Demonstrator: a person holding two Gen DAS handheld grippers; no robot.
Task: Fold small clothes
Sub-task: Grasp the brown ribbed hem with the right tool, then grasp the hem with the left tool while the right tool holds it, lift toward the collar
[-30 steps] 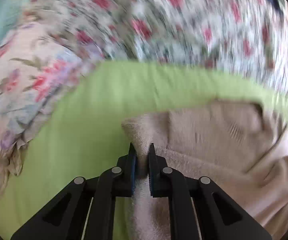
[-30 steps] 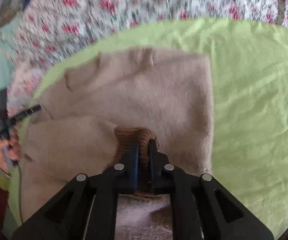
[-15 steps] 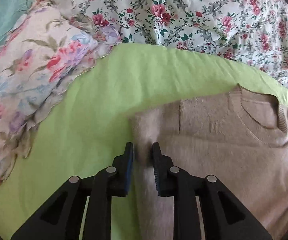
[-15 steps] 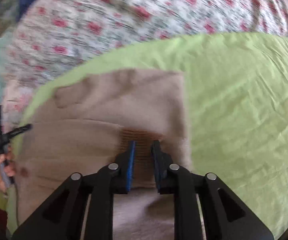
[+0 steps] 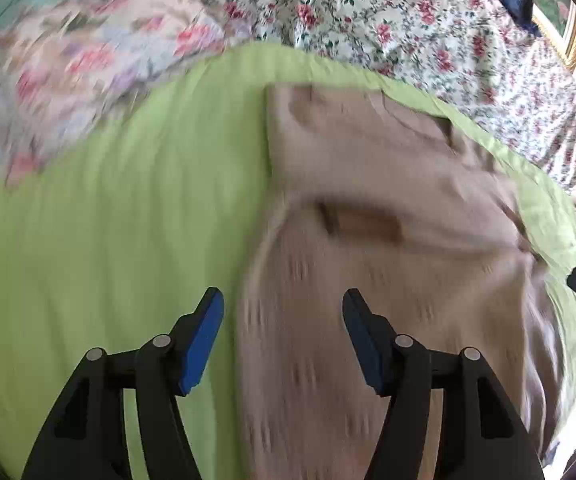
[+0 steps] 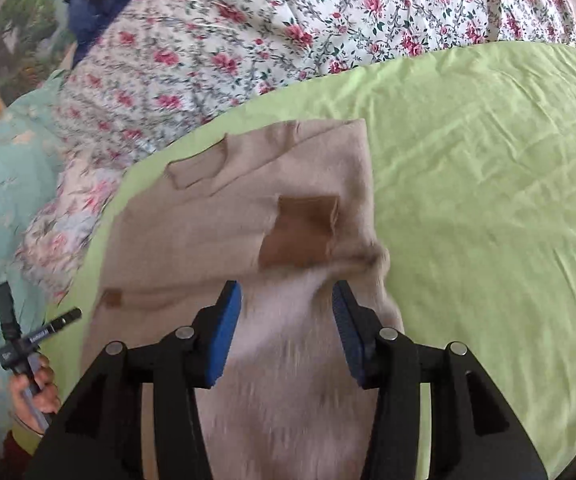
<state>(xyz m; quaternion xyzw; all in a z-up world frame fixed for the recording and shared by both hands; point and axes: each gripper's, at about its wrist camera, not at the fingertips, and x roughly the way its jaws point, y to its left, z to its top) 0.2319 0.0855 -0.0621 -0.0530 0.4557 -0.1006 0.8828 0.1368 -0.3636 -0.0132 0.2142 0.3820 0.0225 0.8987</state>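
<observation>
Both jaws opening — left gripper (image 5: pixel 283 332) and right gripper (image 6: pixel 288 320) grip nothing; withdraw cleanly (don't drag) off the beige sweater (image 6: pixel 247 208).

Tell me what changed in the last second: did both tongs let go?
Yes. Both tongs, left and right, were clamped on the beige sweater; now their jaws are opening, pads clear of the knit. The sweater stays folded on the green sheet.
</observation>
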